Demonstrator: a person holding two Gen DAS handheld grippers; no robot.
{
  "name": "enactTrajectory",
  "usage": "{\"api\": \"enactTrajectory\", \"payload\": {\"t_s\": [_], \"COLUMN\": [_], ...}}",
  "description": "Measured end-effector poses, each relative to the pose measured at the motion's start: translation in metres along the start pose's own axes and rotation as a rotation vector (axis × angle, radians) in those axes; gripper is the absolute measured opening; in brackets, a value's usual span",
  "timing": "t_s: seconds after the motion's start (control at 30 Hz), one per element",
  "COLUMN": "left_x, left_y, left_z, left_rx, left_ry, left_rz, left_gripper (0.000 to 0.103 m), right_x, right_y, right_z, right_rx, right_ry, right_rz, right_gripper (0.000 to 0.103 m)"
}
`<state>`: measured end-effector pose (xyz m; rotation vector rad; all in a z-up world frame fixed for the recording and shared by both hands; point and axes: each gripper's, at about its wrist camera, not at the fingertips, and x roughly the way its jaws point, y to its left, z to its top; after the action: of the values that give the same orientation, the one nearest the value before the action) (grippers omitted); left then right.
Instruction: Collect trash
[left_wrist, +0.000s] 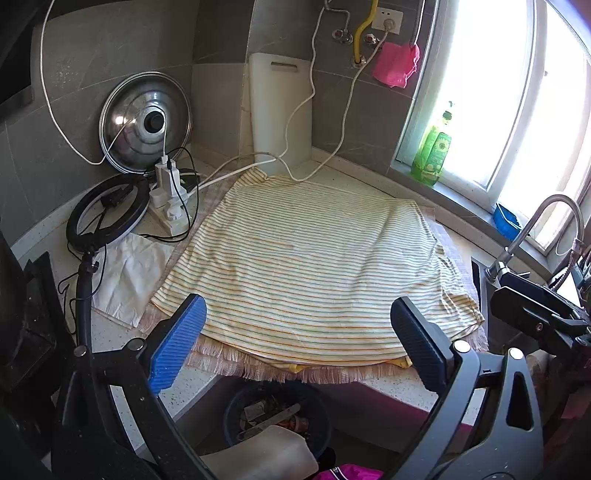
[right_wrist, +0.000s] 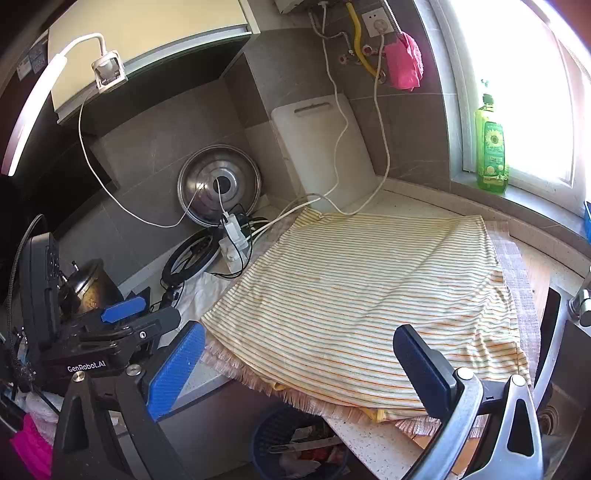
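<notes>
A: Where does the trash sit?

B: In the dark blue basket (left_wrist: 277, 417), down on the floor below the front edge of the desk (left_wrist: 192, 384). From the left wrist view it holds crumpled scraps and a long flat strip lying across the top. The right wrist view shows the same basket (right_wrist: 273, 435) with a thin tool-like piece lying across the litter.

A: And the grippers?

B: The left hand-held gripper (left_wrist: 297, 343) stands wide, nothing between its blue pads, and it hangs above the near edge of the striped cloth (left_wrist: 306, 258). The right hand-held gripper (right_wrist: 299, 369) is just as wide and just as empty, over the same front edge. The left one also shows at the left of the right wrist view, black, with a blue tab.

A: What is on the desk?

B: The striped cloth lies spread flat over a fringed mat (left_wrist: 258, 369), whose fringe hangs at the front edge. No loose litter shows on the cloth. A white crumpled sheet (left_wrist: 129, 273) lies just beside its left edge, partly under a black ring light (left_wrist: 107, 214).

A: Behind that?

B: A steel pot lid (left_wrist: 146, 122) leans on the tiled wall, a white power strip (left_wrist: 168, 199) with plugs sits in front of it, and a white cutting board (left_wrist: 280, 110) stands upright in the corner. White cables run across to the cloth's far edge. A green bottle (left_wrist: 432, 151) stands on the window sill, and a pink cloth (left_wrist: 395, 64) hangs on the wall. A tap (left_wrist: 535, 229) shows at the right.
</notes>
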<state>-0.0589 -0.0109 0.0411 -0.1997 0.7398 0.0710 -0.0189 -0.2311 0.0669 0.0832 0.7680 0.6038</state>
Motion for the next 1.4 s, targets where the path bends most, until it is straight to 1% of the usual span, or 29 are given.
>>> {"api": "enactTrajectory", "payload": {"t_s": [0.77,1.0,1.4], "left_x": [-0.0006,-0.0031,-0.0034], "left_y": [-0.0042,-0.0075,-0.0079], "left_z": [-0.002,-0.0013,-0.0014], "left_rx": [0.008,0.014,0.015], "left_ry": [0.001,0.0,-0.001], "left_rz": [-0.002,-0.005,-0.002], "left_gripper": [0.102,0.102,0.102], "right_x": [-0.0011,-0.0012,-0.0021], "right_y": [-0.0049,-0.0091,-0.0097], "right_z": [-0.0004,-0.0014,-0.0019], "right_rx": [0.018,0.04,0.038], "right_ry": [0.005,0.009,0.008], "right_rz": [0.001,0.002,0.002], "right_gripper": [0.103,0.103,0.103]}}
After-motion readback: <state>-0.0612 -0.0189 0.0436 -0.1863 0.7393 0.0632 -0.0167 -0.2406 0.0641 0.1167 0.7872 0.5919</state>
